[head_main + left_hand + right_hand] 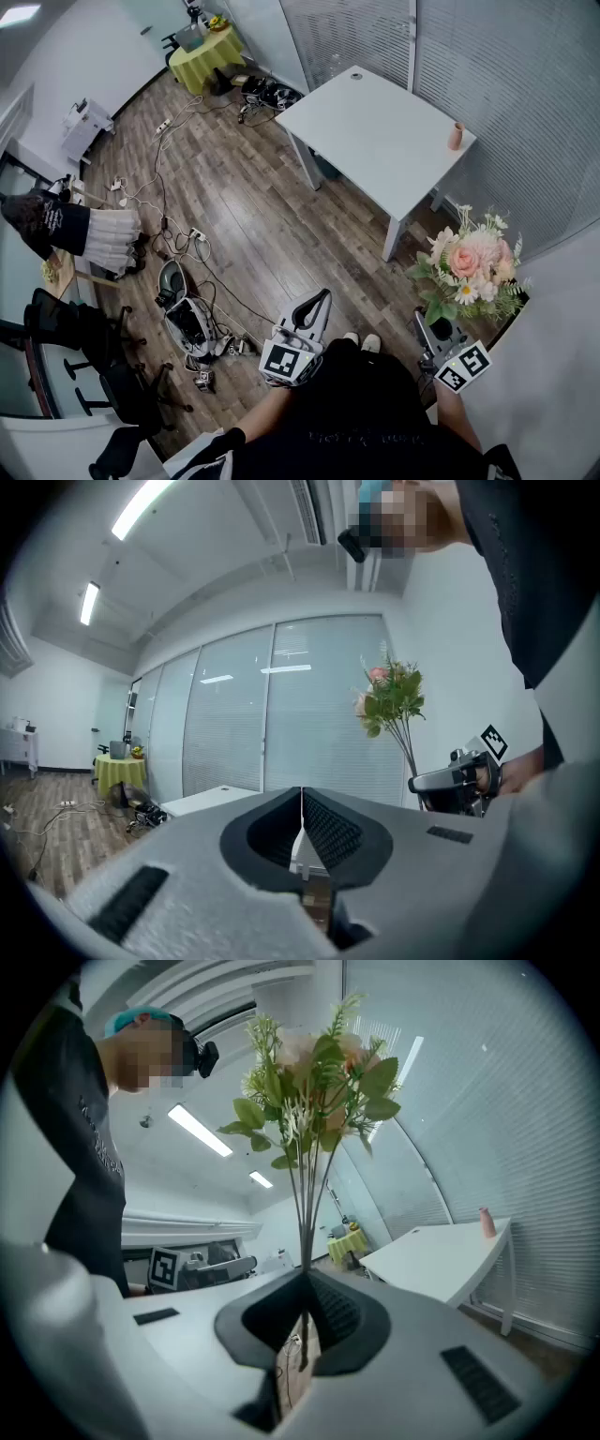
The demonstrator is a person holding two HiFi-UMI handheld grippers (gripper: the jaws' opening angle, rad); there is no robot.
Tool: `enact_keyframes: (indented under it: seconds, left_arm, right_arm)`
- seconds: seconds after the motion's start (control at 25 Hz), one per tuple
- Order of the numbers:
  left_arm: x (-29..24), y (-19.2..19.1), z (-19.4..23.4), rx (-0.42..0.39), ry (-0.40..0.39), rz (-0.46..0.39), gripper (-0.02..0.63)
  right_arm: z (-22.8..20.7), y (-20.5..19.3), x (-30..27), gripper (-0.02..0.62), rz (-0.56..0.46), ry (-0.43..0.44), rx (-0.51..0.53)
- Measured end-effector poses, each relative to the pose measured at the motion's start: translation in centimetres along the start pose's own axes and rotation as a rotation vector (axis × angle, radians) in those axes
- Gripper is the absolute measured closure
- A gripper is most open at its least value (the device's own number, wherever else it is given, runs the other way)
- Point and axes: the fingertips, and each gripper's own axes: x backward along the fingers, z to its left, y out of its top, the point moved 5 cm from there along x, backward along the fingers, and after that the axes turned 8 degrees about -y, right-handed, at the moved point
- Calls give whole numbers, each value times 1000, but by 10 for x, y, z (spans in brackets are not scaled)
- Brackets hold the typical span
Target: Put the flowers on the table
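We hold the right gripper (pixel 424 323) at the lower right of the head view, jaws closed on the stems (pixel 302 1232) of the flowers (pixel 473 262). In the right gripper view the stems rise upright from the pinch, with the blooms at upper centre. The left gripper (pixel 322 298) sits at lower centre, jaws pressed together with nothing between them. The table (pixel 375 131) stands at upper centre-right, well apart from the flowers, with a pink cup (pixel 456 136) near its right edge. Cables (pixel 178 216) lie across the floor (pixel 262 216) at left.
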Motion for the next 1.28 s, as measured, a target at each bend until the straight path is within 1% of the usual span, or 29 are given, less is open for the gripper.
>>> enact_keyframes:
  seconds: [0.08,0.2,0.28,0.4,0.56,0.68,0.8,0.88,0.96,1.04,1.28]
  left_arm:
    - [9,3,-1,17,11,-1,588]
    - [17,7,-2,16,17,1,588]
    - [14,9,0,10,15,0,588]
    - [3,13,1,2,16,-31,586]
    - [8,4,-2,-9,5,-32,588]
    - [1,-4,-2,-13,-9,-37,588]
    - [-6,-2,-5,-5,-24,-33,587]
    - [-10,-5,-3,-9,-33,-35,587]
    - [-20,-10,4,-21,-38,-44,588]
    - [-38,-10,16,-27,-37,-47,587]
    - [-78,3,56,2,-35,-53,587]
  right_arm:
    - [6,2,3,560,11,-6,-1]
    - [14,6,8,559,13,-8,-2]
    - [12,10,7,560,8,-10,19]
    - [5,16,0,560,-7,2,43]
    - [13,11,-3,559,-16,15,31]
    - [8,9,-2,560,-13,3,40]
    - [7,11,0,560,-14,-7,39]
    - [5,6,-2,559,-16,-11,34]
    - [-3,3,-10,560,-20,-7,21]
    - [-19,12,-24,560,-20,-5,13]
    - [-46,42,-65,560,-14,-15,13]
